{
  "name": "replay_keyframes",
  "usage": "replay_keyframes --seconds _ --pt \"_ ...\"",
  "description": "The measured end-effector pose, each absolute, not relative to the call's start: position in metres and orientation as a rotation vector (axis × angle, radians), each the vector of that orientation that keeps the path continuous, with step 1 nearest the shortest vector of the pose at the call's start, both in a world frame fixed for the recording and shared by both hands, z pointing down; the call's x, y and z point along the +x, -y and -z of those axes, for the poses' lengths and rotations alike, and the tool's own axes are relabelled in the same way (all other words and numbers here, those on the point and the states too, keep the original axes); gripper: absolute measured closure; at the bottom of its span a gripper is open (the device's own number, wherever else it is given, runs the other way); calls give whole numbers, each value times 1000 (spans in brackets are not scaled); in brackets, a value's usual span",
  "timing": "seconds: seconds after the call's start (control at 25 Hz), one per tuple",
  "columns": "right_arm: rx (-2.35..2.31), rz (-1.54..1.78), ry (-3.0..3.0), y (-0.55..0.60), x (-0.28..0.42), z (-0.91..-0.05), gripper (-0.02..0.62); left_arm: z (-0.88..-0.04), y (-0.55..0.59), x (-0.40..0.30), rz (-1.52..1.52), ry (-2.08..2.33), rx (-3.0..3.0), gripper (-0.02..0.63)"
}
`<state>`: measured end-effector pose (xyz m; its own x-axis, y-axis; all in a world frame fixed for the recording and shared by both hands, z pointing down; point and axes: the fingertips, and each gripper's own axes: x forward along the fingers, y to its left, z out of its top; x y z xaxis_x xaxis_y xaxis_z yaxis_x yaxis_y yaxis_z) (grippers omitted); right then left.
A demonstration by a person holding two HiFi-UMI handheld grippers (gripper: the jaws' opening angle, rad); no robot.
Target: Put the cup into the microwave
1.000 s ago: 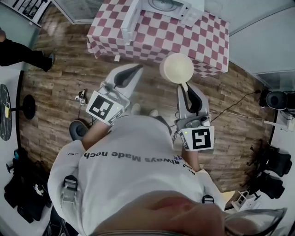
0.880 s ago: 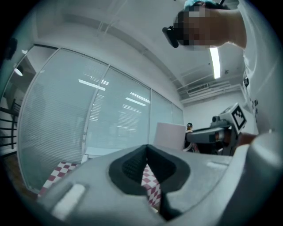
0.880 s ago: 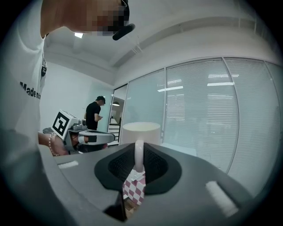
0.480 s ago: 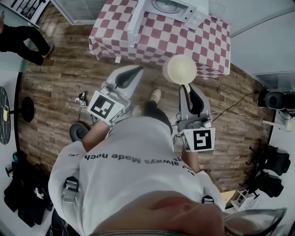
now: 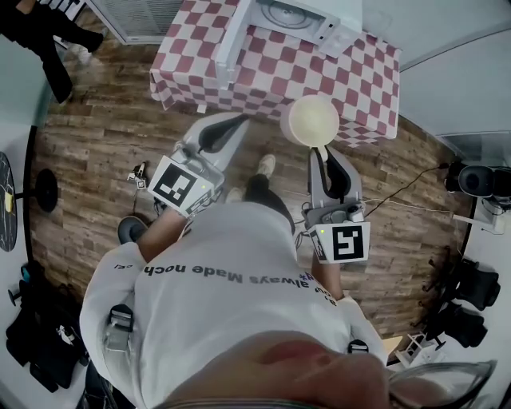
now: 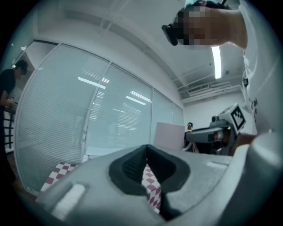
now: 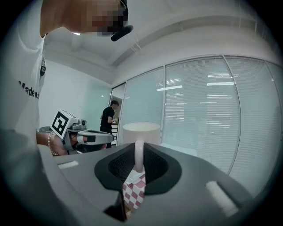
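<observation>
Right now we hold the cup [image 5: 314, 120] up in the air, upright, with the right tool [image 5: 323, 154] clamped on its thin handle [image 7: 138, 155]. Seen from the head, the cup hangs over the near edge of the tabletop [image 5: 351, 76], which is covered by a red-and-white checked cloth. It is well short of the microwave [image 5: 291, 14] standing at the far side. The microwave's door [image 5: 229, 41] is swung open toward us. Our left tool [image 5: 229, 126] hovers beside the right one over the wooden floor [image 5: 104, 136], near the tabletop's edge, with its jaws together and nothing between them.
</observation>
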<state>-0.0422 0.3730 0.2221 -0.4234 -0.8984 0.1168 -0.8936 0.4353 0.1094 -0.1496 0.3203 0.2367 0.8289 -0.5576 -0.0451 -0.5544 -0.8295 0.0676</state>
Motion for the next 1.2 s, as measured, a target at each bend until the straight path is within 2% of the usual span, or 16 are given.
replay_keyframes --seconds 0.84,1.2 --pt "1546 43 2588 -223 92 -215 554 -233 -173 -11 64 937 2946 603" --pt "1501 45 2603 -187 127 -223 554 -241 -137 24 59 981 2931 603"
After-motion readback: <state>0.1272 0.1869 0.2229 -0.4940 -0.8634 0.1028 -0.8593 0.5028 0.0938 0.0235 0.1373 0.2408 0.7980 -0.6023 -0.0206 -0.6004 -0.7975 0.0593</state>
